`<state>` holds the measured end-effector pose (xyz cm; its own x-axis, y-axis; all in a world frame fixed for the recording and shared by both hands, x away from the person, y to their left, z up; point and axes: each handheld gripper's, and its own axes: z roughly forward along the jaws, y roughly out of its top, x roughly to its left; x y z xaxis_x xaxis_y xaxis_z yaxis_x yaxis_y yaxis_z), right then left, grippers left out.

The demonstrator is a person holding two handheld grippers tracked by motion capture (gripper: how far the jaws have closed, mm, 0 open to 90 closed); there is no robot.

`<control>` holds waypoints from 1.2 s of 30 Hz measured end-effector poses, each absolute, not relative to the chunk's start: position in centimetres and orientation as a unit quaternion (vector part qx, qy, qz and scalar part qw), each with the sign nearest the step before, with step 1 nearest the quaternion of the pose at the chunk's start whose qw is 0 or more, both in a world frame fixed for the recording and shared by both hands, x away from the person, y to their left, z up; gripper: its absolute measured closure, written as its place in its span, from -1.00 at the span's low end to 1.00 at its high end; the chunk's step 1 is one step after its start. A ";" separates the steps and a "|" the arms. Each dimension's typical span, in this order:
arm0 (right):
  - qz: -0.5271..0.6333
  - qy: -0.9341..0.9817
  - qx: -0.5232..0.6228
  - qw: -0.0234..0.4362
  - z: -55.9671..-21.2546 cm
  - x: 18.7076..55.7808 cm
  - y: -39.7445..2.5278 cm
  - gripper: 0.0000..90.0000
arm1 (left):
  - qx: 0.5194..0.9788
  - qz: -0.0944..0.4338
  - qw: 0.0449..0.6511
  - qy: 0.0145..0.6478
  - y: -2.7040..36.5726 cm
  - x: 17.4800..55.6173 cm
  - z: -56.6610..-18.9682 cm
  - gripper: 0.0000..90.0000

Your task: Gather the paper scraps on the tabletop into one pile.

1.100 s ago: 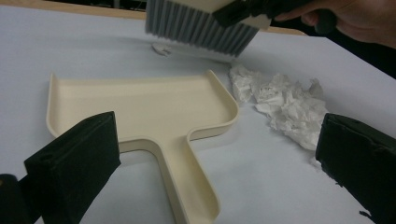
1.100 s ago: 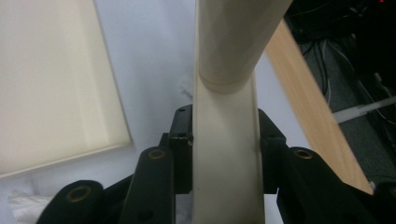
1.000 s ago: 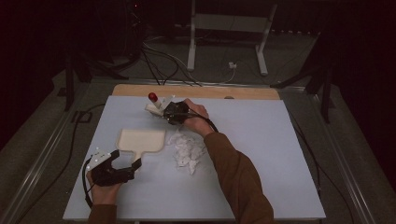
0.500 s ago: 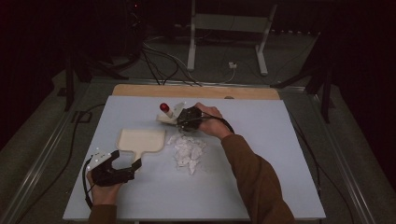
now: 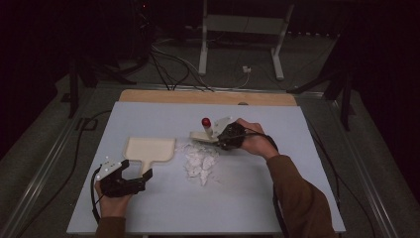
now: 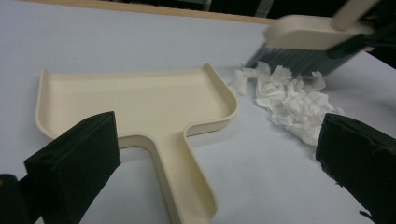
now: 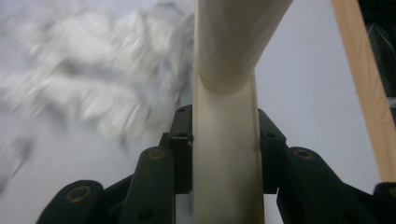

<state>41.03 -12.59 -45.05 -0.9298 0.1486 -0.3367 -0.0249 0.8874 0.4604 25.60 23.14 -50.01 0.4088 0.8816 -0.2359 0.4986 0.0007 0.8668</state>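
- Work in hand: sweeping a heap of torn paper scraps [image 5: 199, 161] into a cream dustpan [image 5: 148, 148] w/ a small brush [image 5: 207, 133]. Scraps sit centre of the high view on the pale tabletop [image 5: 277, 198], just right of the pan.
- Right tongs [image 5: 229, 136] are clamped on the brush handle – in the right gripper view the cream handle [image 7: 226, 140] runs straight up between the black jaws, pinched on both sides. Held that way so the head leads and the bristles face the heap.
- In the left gripper view the brush head [image 6: 308, 37] w/ dark bristles hangs at upper right, at the far edge of the scraps [image 6: 292, 100]; whether the bristles touch the tabletop can't be told. Red knob [image 5: 206, 121] tops the handle in the high view.
- Dustpan lies flat, open mouth toward the upper part of the high view, its right side wall toward the heap, handle pointing down-frame at the left tongs [image 5: 141, 177].
- Left tongs: jaws spread wide, gripping nothing – the pan handle [image 6: 187, 186] lies between them in the left gripper view, untouched. Probably poised to pin or steady the pan.
- Pose: right forearm [image 5: 297, 198] comes in from lower right, angled up-left, hand [image 5: 255, 144] right of the heap. Left hand [image 5: 111, 203] rests low at lower left, tongs aimed up-right.
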 end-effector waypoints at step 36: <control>0.286 0.931 0.097 0.206 -46.0 43.1 -9.9 0.51 | 0.680 0.189 0.495 0.507 23.0 25.8 -50.1 -0.99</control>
<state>43.08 -9.89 -45.99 -0.8964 0.2985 -0.3278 0.0627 0.8173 0.5728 25.80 22.98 -50.13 0.4134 0.8771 -0.2445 0.5026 0.0041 0.8645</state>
